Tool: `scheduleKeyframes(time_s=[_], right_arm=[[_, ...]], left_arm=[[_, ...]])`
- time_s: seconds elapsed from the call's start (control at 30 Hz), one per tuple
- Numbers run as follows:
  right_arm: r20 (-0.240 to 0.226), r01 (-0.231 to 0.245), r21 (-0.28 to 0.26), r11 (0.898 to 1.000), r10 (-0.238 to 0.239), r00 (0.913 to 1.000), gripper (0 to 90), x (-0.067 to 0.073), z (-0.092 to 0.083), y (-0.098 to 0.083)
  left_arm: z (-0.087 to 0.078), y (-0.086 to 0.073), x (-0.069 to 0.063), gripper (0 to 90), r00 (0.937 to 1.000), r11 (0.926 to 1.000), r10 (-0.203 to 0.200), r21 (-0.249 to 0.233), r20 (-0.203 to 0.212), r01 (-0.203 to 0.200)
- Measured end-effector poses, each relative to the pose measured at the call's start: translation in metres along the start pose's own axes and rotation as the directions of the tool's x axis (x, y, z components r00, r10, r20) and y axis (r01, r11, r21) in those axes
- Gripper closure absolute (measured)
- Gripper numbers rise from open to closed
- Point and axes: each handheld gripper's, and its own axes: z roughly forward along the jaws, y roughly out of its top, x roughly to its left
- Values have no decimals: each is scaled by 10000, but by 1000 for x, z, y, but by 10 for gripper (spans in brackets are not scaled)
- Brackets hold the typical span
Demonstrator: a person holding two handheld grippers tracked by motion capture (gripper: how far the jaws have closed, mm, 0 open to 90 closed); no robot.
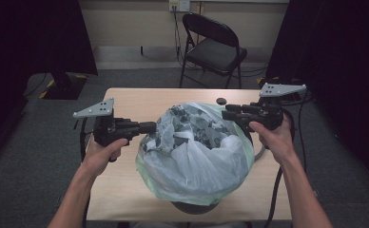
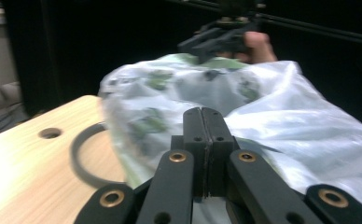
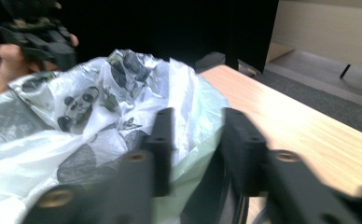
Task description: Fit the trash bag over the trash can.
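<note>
A white plastic bag printed with dark figures bulges in the middle of the wooden table, inside a pale green liner over a dark round bin. My left gripper is at the bag's left side. In the left gripper view its jaws are pressed together, gripper, against the bag; whether film is pinched I cannot tell. My right gripper is at the bag's far right rim. In the right gripper view its fingers stand apart, with the green liner in the gap.
A dark ring lies on the table under the bag. There is a round hole in the tabletop near the far edge. A black folding chair stands beyond the table. Cables trail off the right side.
</note>
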Motion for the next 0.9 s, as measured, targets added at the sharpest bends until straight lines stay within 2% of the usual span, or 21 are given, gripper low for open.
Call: scheduleKeyframes(time_s=[0.07, 0.13, 0.27, 0.33, 0.43, 0.53, 0.7, 0.73, 0.87, 0.9], right_arm=[[164, 50, -17, 10000, -50, 9999, 900, -2, 1, -1], [225, -97, -124, 9999, 100, 9997, 900, -5, 1, -3], [684, -210, -270, 9994, 228, 9974, 900, -10, -5, -5], [759, -270, -310, 9992, 293, 9967, 900, -13, -8, -7], [911, -493, -366, 9981, 524, 9945, 900, -19, -11, -13], [917, -686, -347, 9970, 715, 9932, 900, -25, -12, -22], [452, -1135, -442, 9926, 1155, 9923, 900, -34, -8, -43], [463, -1206, -353, 9921, 1222, 9914, 900, -34, -6, -47], [655, -1265, 597, 9902, 1225, 9903, 900, -37, 12, -69], [537, -1407, 666, 9878, 1372, 9891, 900, -39, 16, -75]], left_arm=[[2, 0, -1, 891, 10000, 10000, 73, 36, 17, -73], [4, 1, 0, 876, 10000, 10000, 43, -3, -31, -43], [7, 2, 6, 850, 9990, 9997, -152, -184, -410, 145], [8, 1, 8, 833, 9980, 9993, -256, -276, -579, 241], [9, 1, 10, 848, 9977, 9992, -273, -315, -614, 254], [10, 2, 8, 862, 9981, 9995, -220, -240, -578, 206], [11, 2, 8, 883, 9981, 9996, -166, -225, -590, 153], [11, 2, 8, 888, 9982, 9996, -171, -237, -570, 158], [10, 0, 9, 900, 9986, 9994, -174, -308, -508, 158], [9, 0, 9, 900, 9984, 9993, -169, -330, -538, 152]])
